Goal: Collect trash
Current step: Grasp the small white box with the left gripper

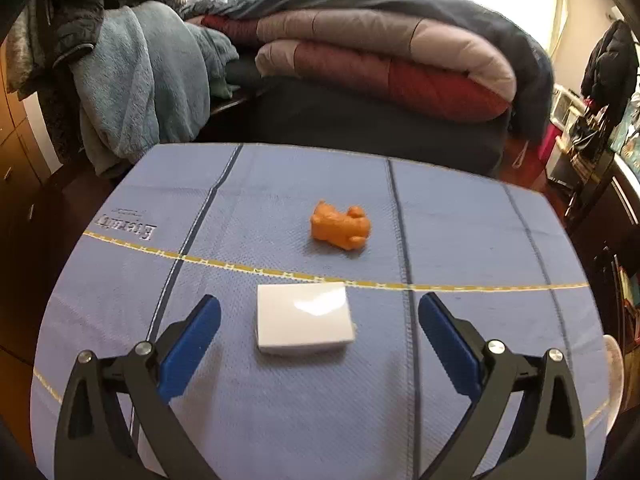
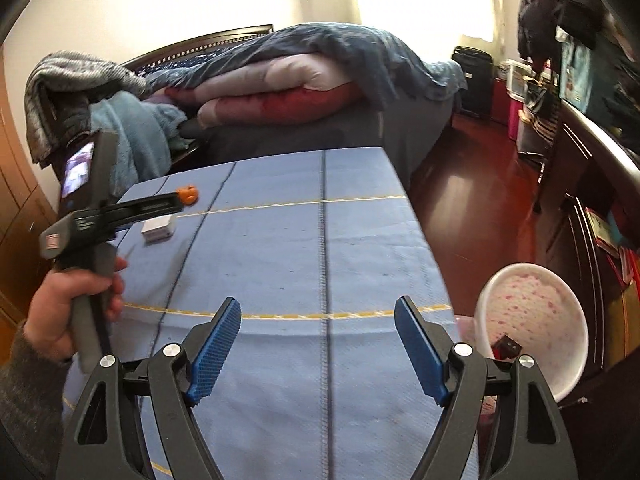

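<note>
Left gripper (image 1: 319,320): jaws spread wide, empty, hovering low over the blue cloth (image 1: 280,400) with the white box (image 1: 304,318) lying flat between the fingertips, touching neither. Beyond the box and the yellow line lies the orange toy bear (image 1: 340,226) on its side. Right gripper (image 2: 318,344): jaws likewise spread, empty, above bare cloth. To its right, off the table edge, stands a white bin (image 2: 536,320) holding a small dark item. Folded bedding (image 1: 380,60) fills the background.

The blue cloth (image 1: 280,208) bears upside-down printed lettering near its left edge, too blurred to read
</note>
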The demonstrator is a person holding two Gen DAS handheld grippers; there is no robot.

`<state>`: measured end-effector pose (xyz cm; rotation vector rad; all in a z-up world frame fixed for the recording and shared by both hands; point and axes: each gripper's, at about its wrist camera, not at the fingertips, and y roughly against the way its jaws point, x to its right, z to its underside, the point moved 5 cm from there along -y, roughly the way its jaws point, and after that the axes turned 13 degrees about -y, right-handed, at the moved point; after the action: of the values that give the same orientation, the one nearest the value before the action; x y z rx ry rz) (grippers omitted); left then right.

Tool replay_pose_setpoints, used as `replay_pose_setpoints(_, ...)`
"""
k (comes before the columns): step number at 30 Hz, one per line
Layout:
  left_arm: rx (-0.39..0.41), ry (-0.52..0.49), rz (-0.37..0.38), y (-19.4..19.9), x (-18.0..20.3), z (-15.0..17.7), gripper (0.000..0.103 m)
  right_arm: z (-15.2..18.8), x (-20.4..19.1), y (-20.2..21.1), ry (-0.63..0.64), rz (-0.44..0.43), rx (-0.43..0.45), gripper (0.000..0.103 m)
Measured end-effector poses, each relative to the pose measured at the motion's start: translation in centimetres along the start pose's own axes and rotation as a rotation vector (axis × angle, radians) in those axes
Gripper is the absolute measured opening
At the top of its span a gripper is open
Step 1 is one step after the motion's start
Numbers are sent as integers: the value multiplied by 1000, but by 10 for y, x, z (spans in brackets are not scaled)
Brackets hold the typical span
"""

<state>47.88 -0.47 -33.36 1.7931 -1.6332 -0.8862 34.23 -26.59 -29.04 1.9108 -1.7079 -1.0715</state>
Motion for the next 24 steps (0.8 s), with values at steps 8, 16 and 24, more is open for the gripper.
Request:
replay_pose_setpoints(8, -44, -39, 35, -20, -1, 4, 69, -10, -39, -14, 41, -33, -7, 79)
replay_pose_setpoints(16, -14, -46, 77, -11, -17, 14, 54, -22, -85, -34, 65, -63, -4, 79)
replay_pose_setpoints(24, 26, 32, 43, 15, -79, 25, 54, -26, -132, -65, 100, -104, -26, 79)
